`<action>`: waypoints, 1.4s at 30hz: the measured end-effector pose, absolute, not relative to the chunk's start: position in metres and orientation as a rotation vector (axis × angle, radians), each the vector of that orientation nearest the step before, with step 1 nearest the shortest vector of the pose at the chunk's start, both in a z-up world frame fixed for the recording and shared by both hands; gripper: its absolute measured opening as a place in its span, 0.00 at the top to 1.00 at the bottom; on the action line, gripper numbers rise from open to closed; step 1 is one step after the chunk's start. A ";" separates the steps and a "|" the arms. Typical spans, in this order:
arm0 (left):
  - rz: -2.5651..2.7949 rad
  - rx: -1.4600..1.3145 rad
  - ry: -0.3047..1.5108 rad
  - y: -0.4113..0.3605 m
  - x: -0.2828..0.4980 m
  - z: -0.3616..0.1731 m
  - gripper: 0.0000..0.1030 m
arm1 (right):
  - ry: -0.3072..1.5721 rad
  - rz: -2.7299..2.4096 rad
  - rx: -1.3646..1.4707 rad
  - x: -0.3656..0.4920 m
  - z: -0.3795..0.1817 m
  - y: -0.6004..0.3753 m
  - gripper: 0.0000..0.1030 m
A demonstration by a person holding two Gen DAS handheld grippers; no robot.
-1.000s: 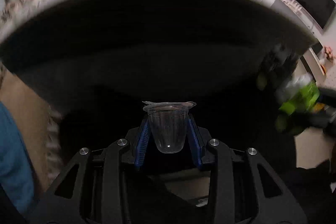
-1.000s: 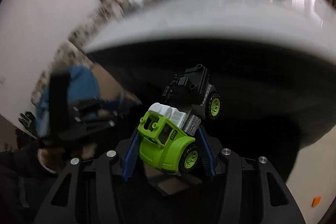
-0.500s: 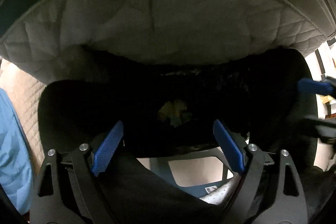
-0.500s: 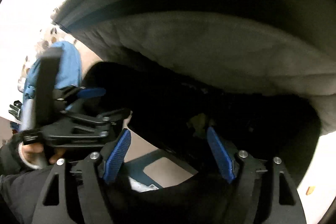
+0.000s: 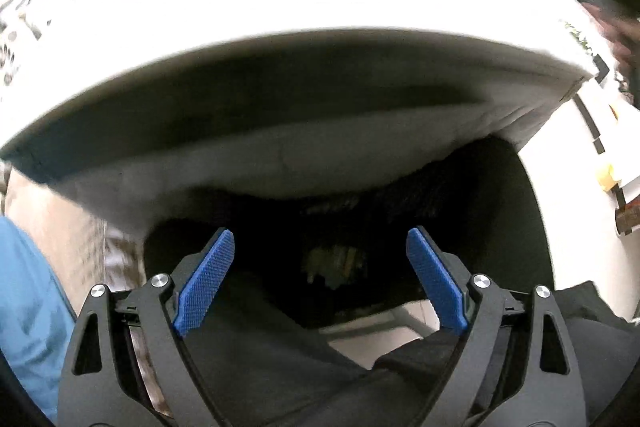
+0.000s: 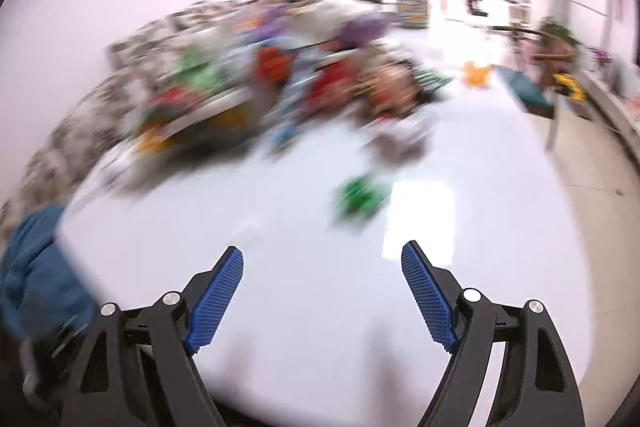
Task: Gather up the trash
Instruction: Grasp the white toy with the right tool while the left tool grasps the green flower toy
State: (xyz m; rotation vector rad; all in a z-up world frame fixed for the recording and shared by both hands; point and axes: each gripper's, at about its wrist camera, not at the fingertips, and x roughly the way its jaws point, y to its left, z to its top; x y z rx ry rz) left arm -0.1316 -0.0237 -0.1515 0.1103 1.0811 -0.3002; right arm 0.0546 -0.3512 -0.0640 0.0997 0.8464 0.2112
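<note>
The left gripper (image 5: pixel 320 281) is hanging with blue pads spread and empty over the dark bin opening (image 5: pixel 400 195) below the white table's near edge (image 5: pixel 320 39), pale trash (image 5: pixel 334 263) lying inside, while the right gripper (image 6: pixel 322 293), likewise spread and empty, is facing blurred coloured clutter (image 6: pixel 272 83) along the tabletop's far edge.
</note>
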 end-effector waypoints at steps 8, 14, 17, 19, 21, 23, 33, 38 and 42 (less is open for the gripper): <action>-0.340 0.085 0.931 -0.031 -0.127 -0.102 0.17 | 0.935 0.087 0.178 0.174 -0.100 -0.355 0.22; -0.382 0.094 0.823 -0.051 -0.101 -0.065 0.17 | 0.909 0.087 0.057 0.170 -0.110 -0.336 0.38; -0.404 0.099 0.773 -0.093 -0.072 -0.054 0.17 | 0.877 0.119 0.123 0.151 -0.099 -0.353 0.38; -0.430 0.082 0.760 -0.133 -0.043 -0.048 0.17 | 0.827 0.127 0.190 0.128 -0.083 -0.371 0.38; -0.465 0.081 0.752 -0.170 -0.020 -0.045 0.17 | 0.772 0.123 0.229 0.100 -0.063 -0.396 0.38; -0.471 0.091 0.767 -0.213 0.007 -0.048 0.17 | 0.724 0.092 0.231 0.068 -0.046 -0.421 0.38; -0.315 0.166 0.901 -0.301 0.083 -0.099 0.29 | 0.675 0.000 0.278 -0.028 -0.040 -0.485 0.38; -0.392 0.125 0.877 -0.283 0.079 -0.093 0.62 | 0.669 0.059 0.286 -0.038 -0.051 -0.467 0.38; -0.461 0.079 0.750 -0.244 0.036 -0.060 0.62 | 0.670 0.153 0.279 -0.047 -0.053 -0.429 0.38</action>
